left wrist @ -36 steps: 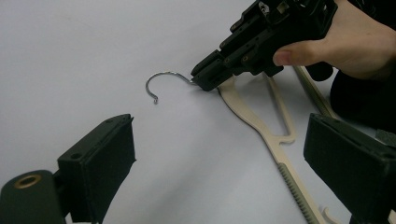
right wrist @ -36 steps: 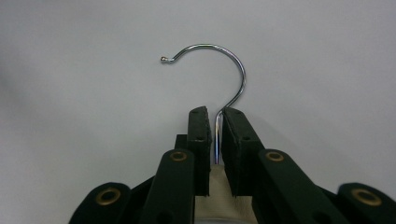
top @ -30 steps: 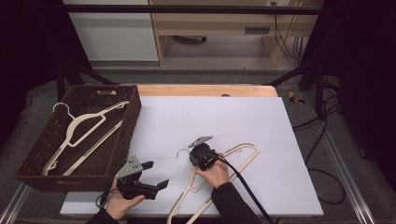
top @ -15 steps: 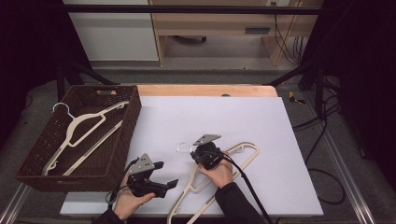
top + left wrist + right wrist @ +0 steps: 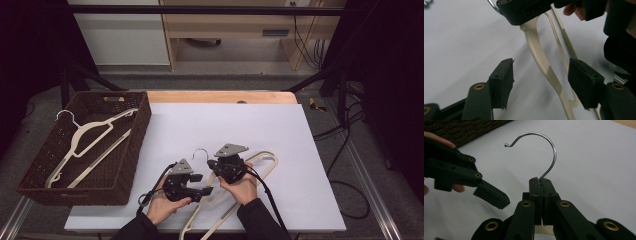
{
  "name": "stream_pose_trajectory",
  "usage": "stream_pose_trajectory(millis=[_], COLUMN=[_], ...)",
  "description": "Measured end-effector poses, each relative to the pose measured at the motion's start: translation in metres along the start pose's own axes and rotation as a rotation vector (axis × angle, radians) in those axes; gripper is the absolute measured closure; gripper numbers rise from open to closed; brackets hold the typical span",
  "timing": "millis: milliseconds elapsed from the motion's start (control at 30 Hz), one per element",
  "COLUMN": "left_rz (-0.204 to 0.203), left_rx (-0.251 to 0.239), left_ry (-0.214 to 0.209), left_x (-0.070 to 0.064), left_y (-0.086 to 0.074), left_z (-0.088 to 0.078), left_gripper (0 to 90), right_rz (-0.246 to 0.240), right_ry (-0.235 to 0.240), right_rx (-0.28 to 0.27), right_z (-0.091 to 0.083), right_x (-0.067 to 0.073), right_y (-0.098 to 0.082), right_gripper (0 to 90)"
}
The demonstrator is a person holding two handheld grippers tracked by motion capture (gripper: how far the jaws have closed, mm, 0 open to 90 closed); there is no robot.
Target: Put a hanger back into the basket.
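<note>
A cream hanger [image 5: 250,172] on the white table [image 5: 300,150] is clamped at its hook's base by the right gripper [image 5: 540,181]; its arm is straddled, untouched, by the left gripper [image 5: 540,83], whose jaws have just been closing.

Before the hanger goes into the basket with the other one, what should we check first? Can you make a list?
1. Right hand-held gripper shut on the hanger's neck below the metal hook: ok.
2. Left hand-held gripper around the hanger arm: ok, the arm runs between its jaws.
3. Left pads pressing on that arm: not ok. The jaws have just been closing, but gaps show on both sides.
4. Room in the basket: ok, the hanger in the basket leaves space.
5. Path across the white table to the basket free of other things: ok.
6. Cables clear of the hanger: cannot tell.
</note>
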State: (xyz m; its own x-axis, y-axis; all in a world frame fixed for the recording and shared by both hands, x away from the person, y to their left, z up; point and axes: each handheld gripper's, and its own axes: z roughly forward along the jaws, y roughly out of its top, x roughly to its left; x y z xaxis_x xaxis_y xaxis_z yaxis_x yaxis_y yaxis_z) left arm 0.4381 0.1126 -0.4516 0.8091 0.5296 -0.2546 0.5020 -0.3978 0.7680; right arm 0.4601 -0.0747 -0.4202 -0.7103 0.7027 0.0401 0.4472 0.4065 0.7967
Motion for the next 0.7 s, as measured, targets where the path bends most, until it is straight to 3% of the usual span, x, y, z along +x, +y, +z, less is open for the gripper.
stream_pose_trajectory(millis=[233,467,700], left_rz=[-0.020,-0.043,-0.057], left_rx=[0.005,-0.001,-0.013], left_ry=[-0.015,-0.064,-0.063], left_x=[-0.002,-0.004,-0.009], left_y=[0.005,0.006,0.007], left_z=[0.008,0.009,0.007], left_gripper=[55.0,70.7,73.5], right_rz=[-0.010,-0.005,-0.011], right_ry=[0.008,0.011,0.014], right_rx=[-0.022,-0.045,-0.063], right_z=[-0.010,-0.015,-0.022], right_x=[0.001,0.001,0.002], right_y=[0.001,0.000,-0.001], right_gripper=[89.3,89.3,88.7])
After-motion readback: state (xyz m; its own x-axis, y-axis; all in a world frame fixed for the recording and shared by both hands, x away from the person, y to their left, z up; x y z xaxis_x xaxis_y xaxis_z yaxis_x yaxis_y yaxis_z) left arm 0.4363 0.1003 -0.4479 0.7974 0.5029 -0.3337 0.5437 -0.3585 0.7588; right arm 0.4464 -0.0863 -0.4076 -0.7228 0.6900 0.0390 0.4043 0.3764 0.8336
